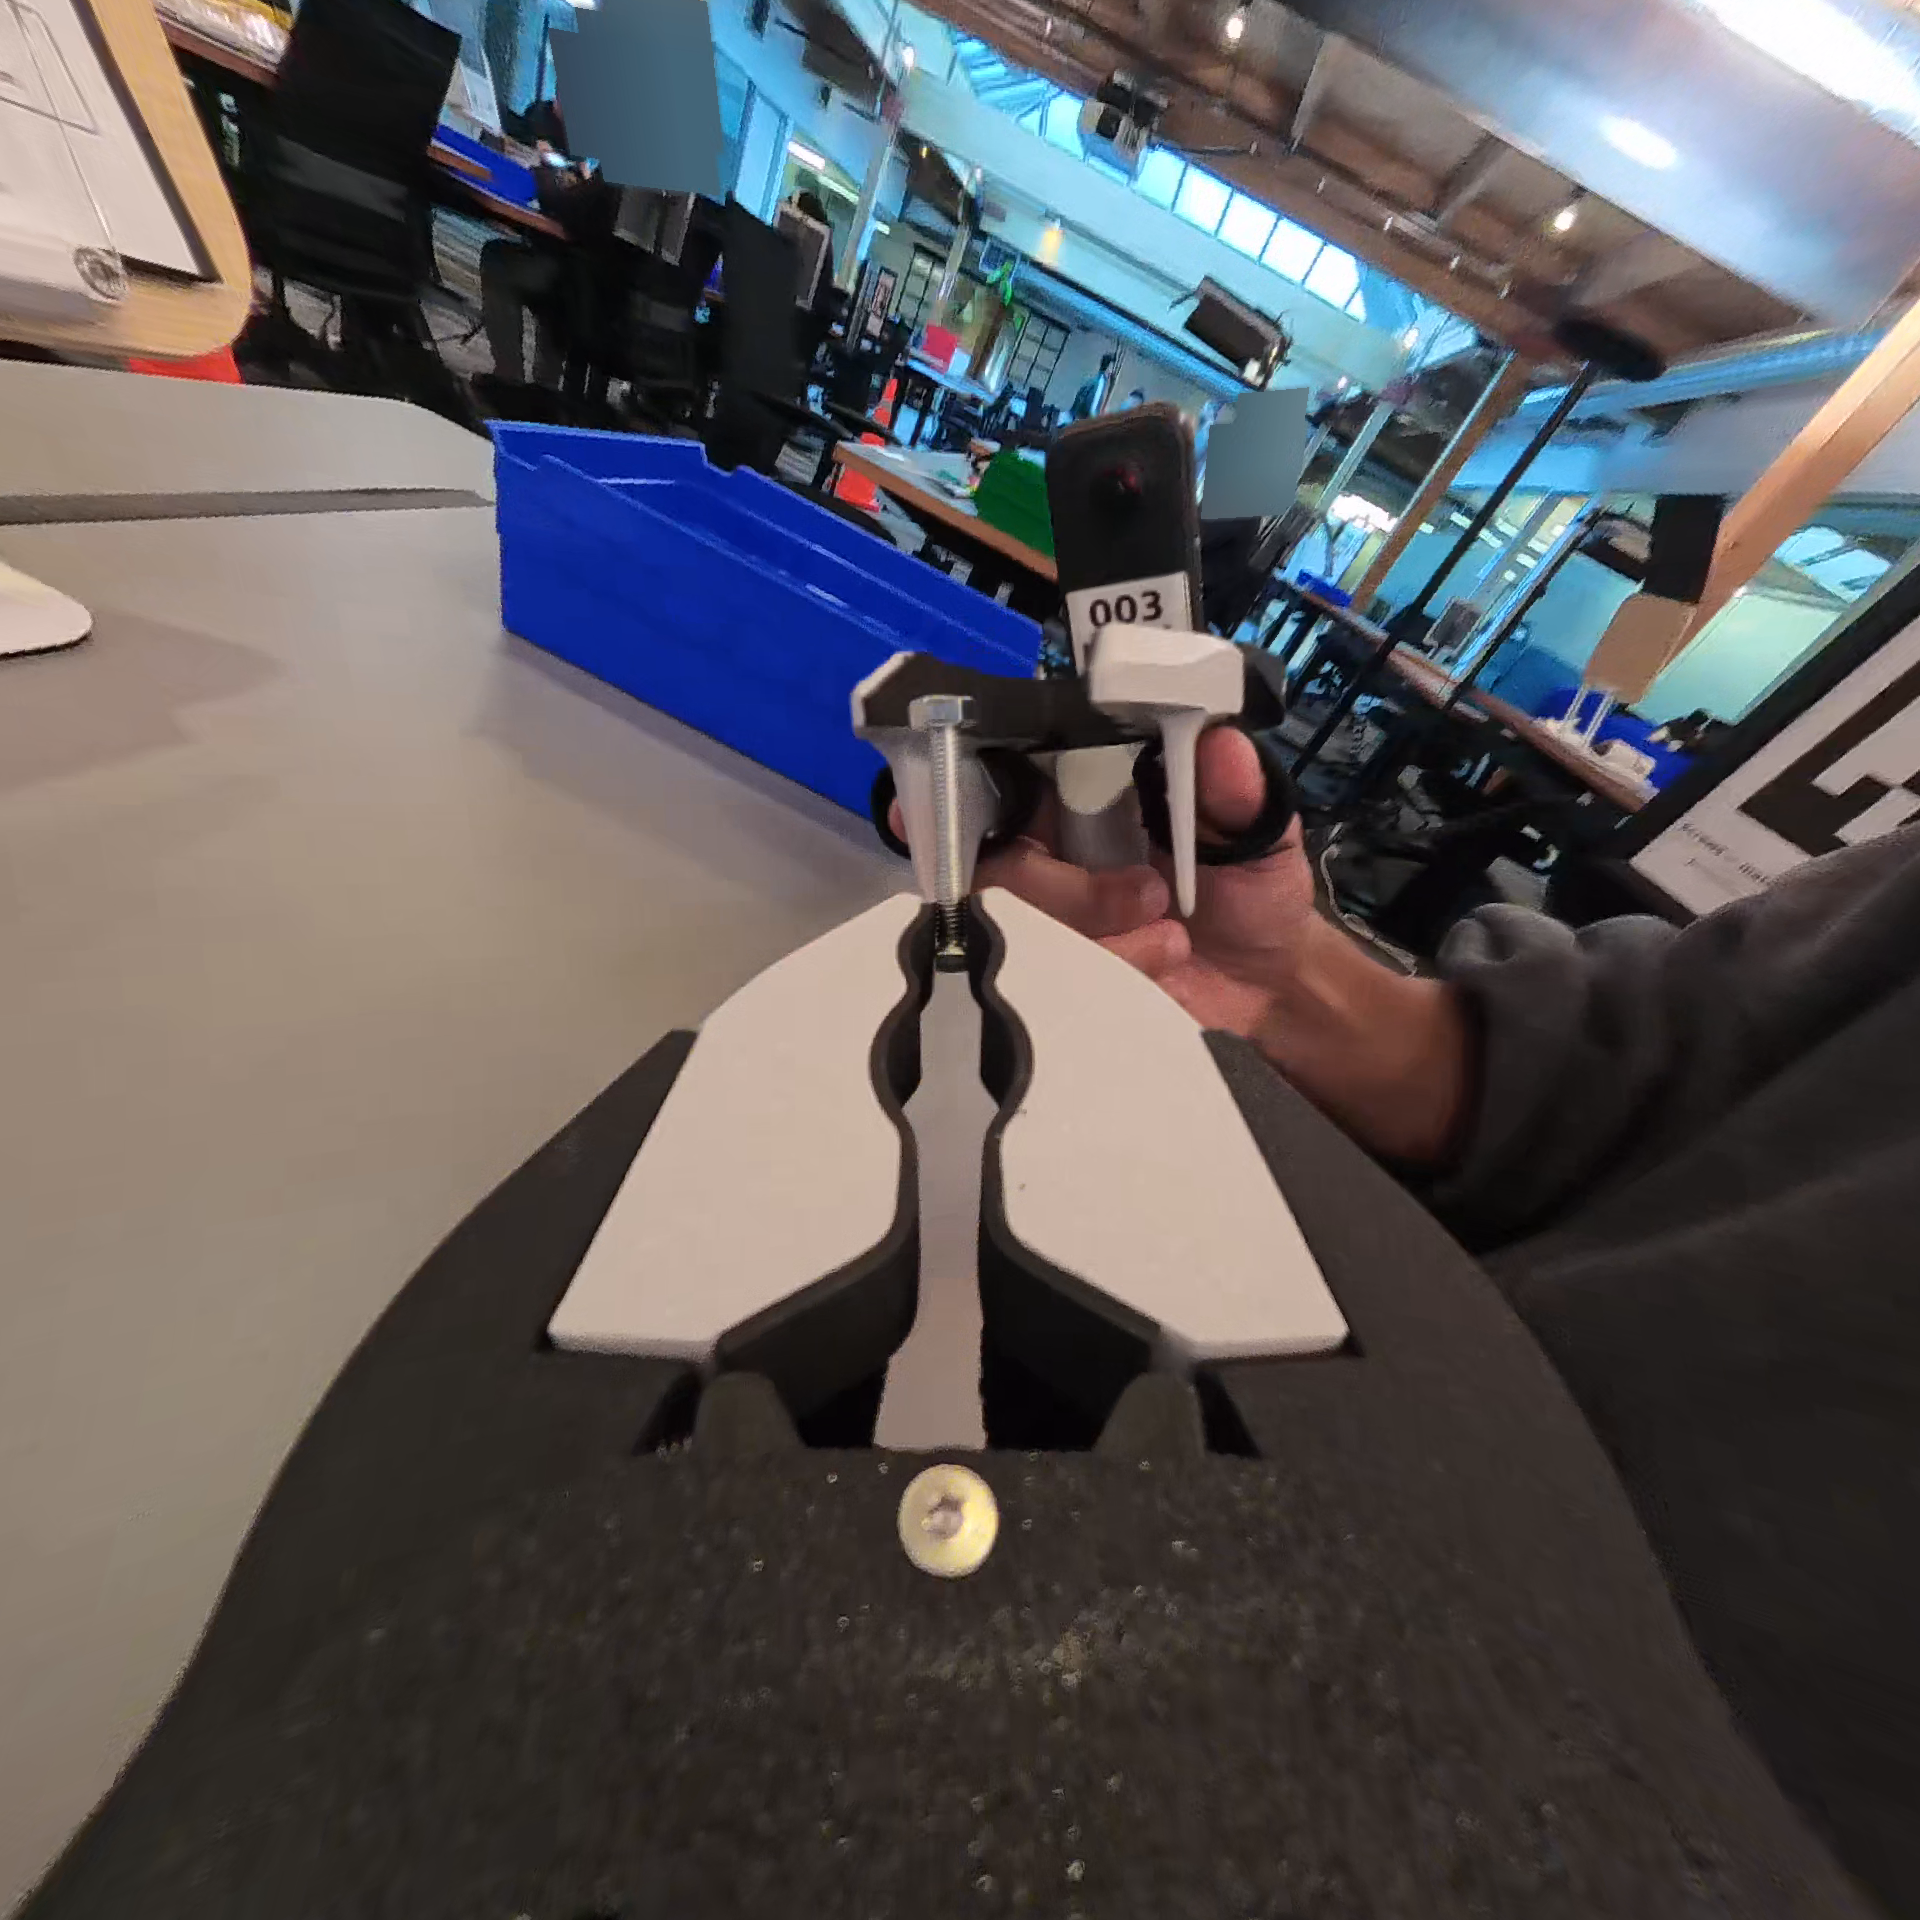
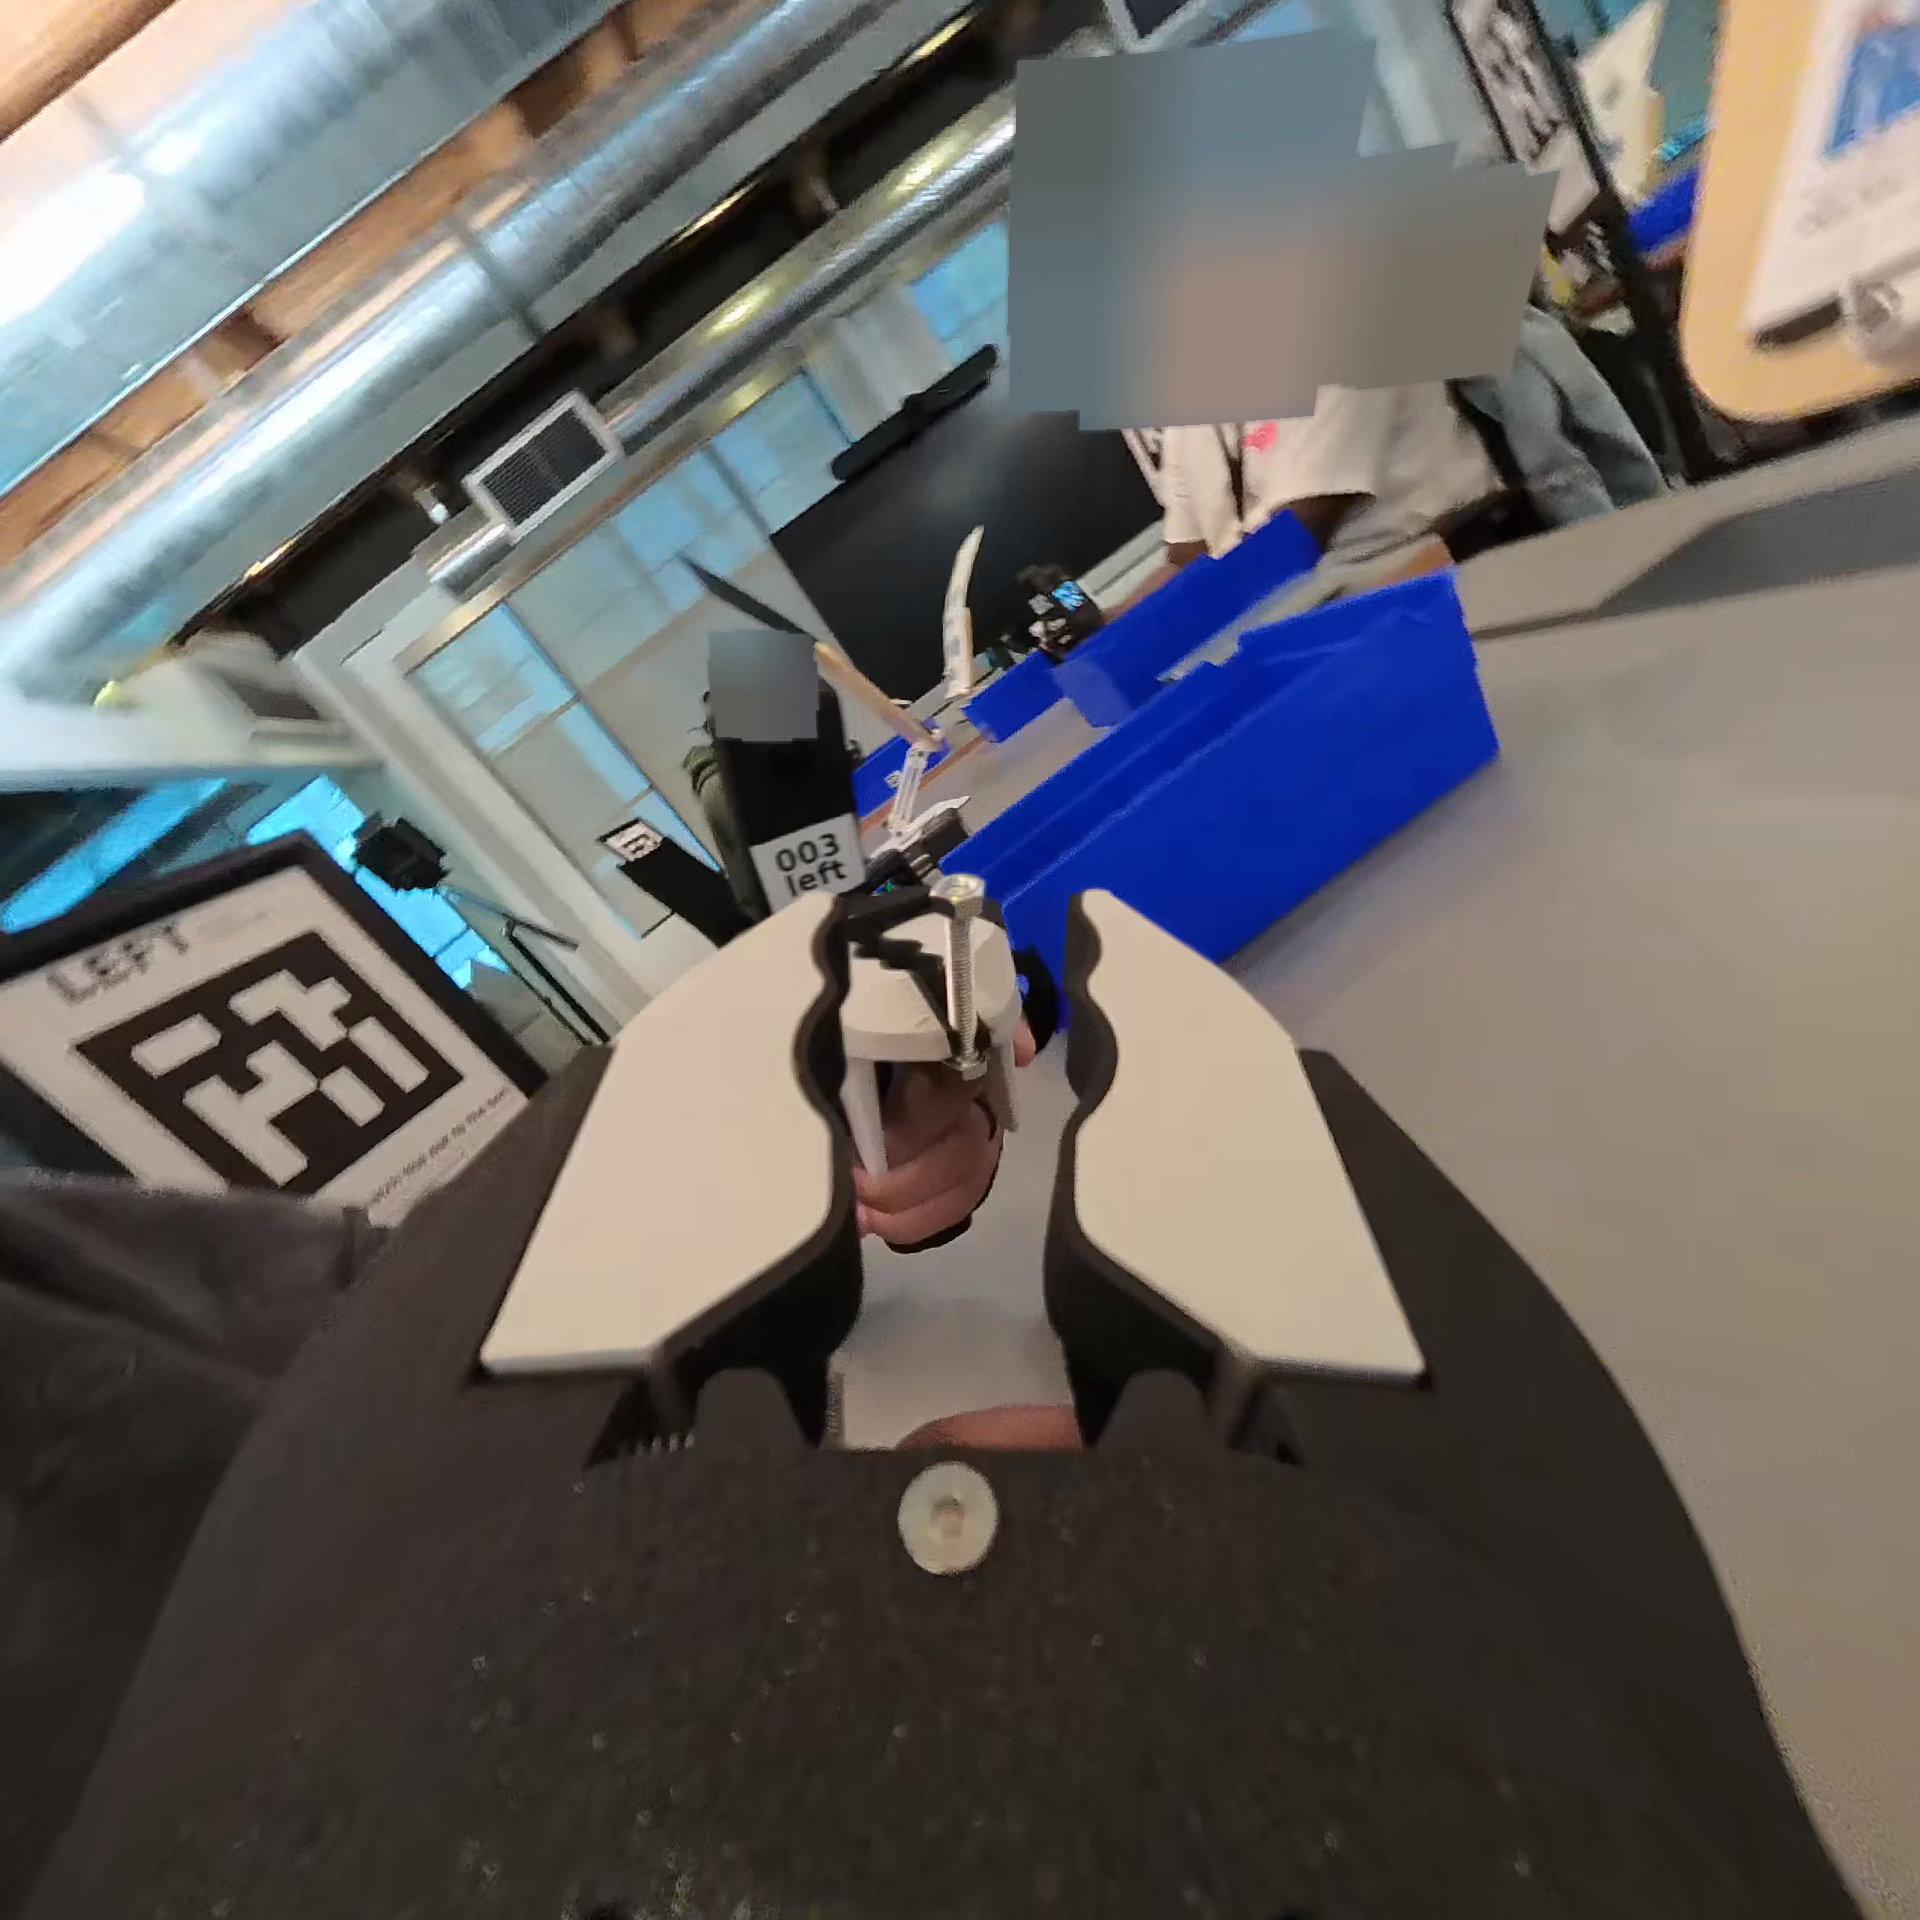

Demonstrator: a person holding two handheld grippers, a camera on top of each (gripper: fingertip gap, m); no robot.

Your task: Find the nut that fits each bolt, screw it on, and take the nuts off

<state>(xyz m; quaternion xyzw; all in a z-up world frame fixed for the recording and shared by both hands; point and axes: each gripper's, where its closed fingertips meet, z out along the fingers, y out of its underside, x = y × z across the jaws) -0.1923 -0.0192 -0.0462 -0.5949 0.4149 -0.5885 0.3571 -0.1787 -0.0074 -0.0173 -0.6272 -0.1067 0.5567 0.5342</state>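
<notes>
Item one: your left gripper (image 1: 951,951). Its white fingers (image 1: 790,1143) are drawn nearly together, with only a narrow slot between them, and the tips pinch the lower threaded end of a silver bolt (image 1: 943,800). A small dark piece sits on the thread right at the tips; whether it is a nut cannot be told.

Item two: the bolt. It stands upright above those fingertips, hex head uppermost, lifted off the grey worktop (image 1: 312,831). In the right wrist view the same bolt (image 2: 966,971) appears between the two gripper tips, head up.

Item three: your right gripper (image 2: 961,940). Its jaws stand wide apart and hold nothing. In the left wrist view it (image 1: 1049,873) faces you from beyond the bolt, one thin white finger (image 1: 1179,821) well to the right of the shank and the other just behind it. Your hand (image 1: 1174,914) wraps its handle, a dark sleeve (image 1: 1662,1039) running to the right edge.

Item four: a blue bin (image 1: 727,613), lying toward the far edge of the worktop, well apart from the bolt; its contents cannot be seen.
</notes>
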